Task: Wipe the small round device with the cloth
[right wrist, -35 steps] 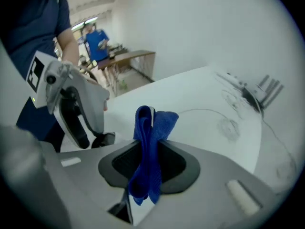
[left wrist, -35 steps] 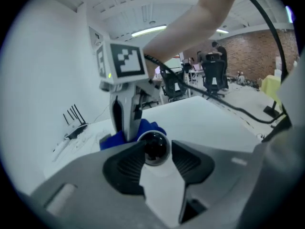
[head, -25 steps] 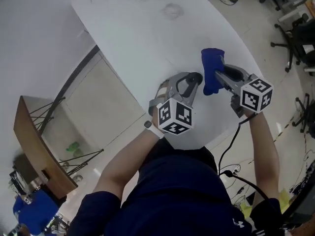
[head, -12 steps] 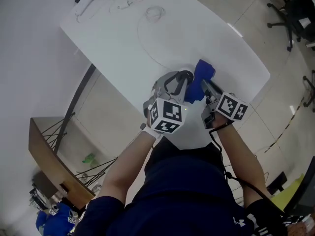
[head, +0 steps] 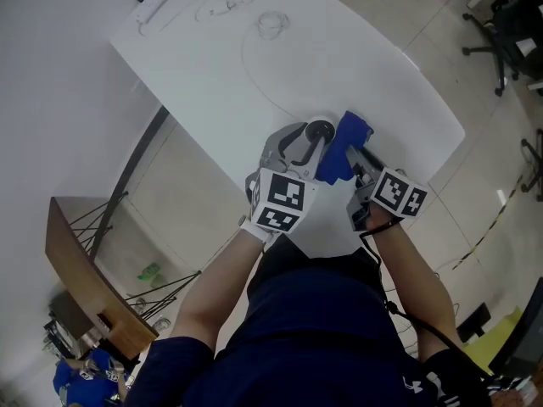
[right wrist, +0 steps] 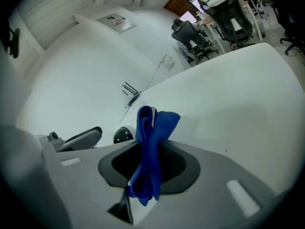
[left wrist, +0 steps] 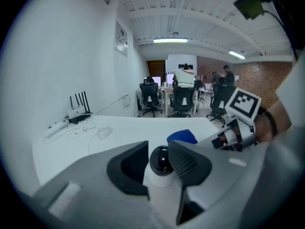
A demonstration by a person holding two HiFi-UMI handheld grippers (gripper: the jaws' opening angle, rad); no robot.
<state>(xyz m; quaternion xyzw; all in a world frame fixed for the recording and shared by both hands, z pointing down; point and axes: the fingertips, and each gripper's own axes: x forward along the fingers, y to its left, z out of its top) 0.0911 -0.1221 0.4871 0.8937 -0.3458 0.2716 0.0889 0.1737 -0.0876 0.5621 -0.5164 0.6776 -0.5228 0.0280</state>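
Blue folded fabric cloth [right wrist: 151, 147] is clenched in the right gripper [right wrist: 150, 152] at about mid-length. Loose ends stand above and hang below the jaws.

The small round device with white base and glossy black dome [head: 320, 131] stands on the white table [head: 254, 66], close to its near edge and just left of the cloth. Whether cloth and device touch cannot be told. The left gripper [left wrist: 158, 147] has just been opening its jaws. The device sits between them at the tips, with both pads close against the dome, so the grip is judged light.

**Handling (judgement)**
- The device is probably light and rigid, so it is liable to slide or tip under wiping pressure.
- The glossy dome looks slippery and easily smeared.
- The better hold is low on the white base, which leaves the dome free.
- The cloth is soft and offers no stiffness, so wiping should use the end beyond the jaws.

**View comparison**
- The left gripper view alone shows the dome seated between the jaws. It also shows a black antenna router [left wrist: 78, 111] and loose cables [left wrist: 102, 131] at the far left.
- The right gripper view alone shows the fold of the cloth in the pads.
- The head view alone shows how close the device stands to the table edge.
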